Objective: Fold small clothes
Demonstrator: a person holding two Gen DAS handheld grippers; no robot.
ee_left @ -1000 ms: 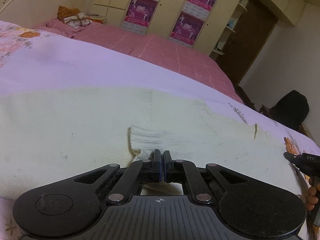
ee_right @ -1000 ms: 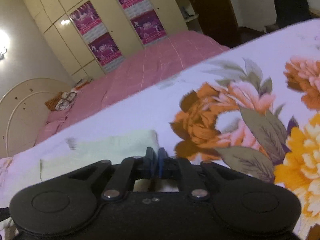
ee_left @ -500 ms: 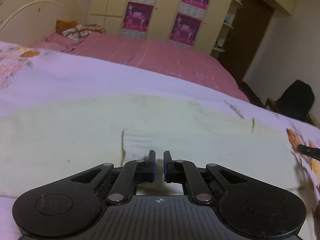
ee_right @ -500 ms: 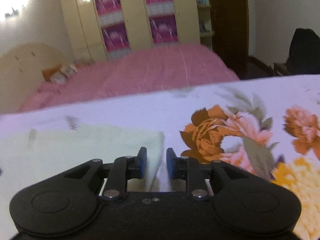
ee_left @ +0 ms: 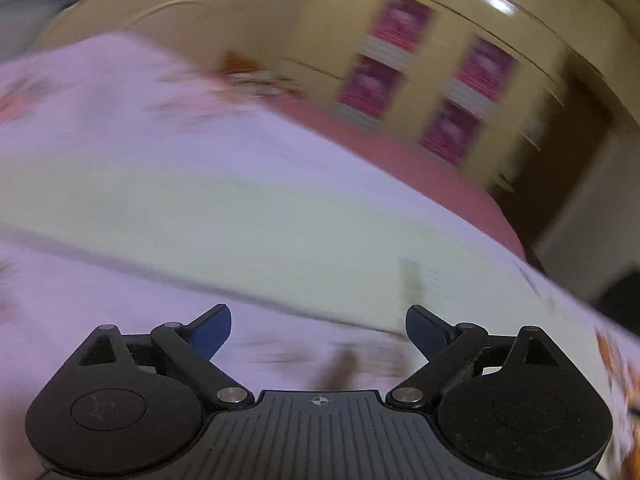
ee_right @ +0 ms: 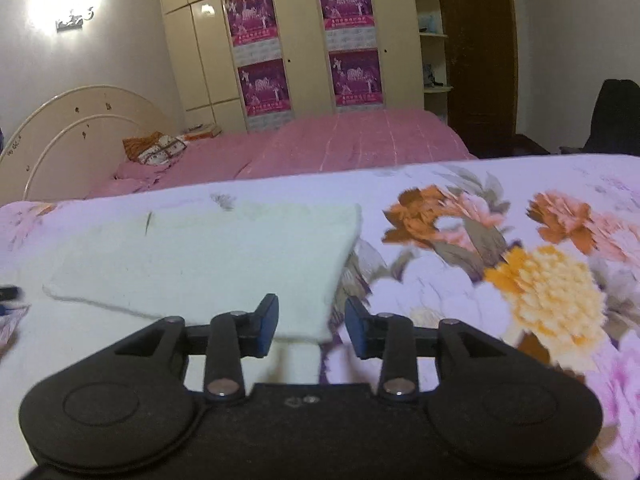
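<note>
While both tools (ee_left: pixel 318 330) (ee_right: pixel 311 326) gape wide, the folded cream garment (ee_right: pixel 224 256) lies just ahead.

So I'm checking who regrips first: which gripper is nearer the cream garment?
Right. The right gripper stands open with the cream garment corner between its fingers; the left gripper, open, sits back over the floral sheet.

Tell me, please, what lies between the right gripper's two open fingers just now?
In the right wrist view, the near corner of the folded cream garment lies between the right gripper fingers, with floral bedspread beside it. Neither finger visibly touches it.
</note>
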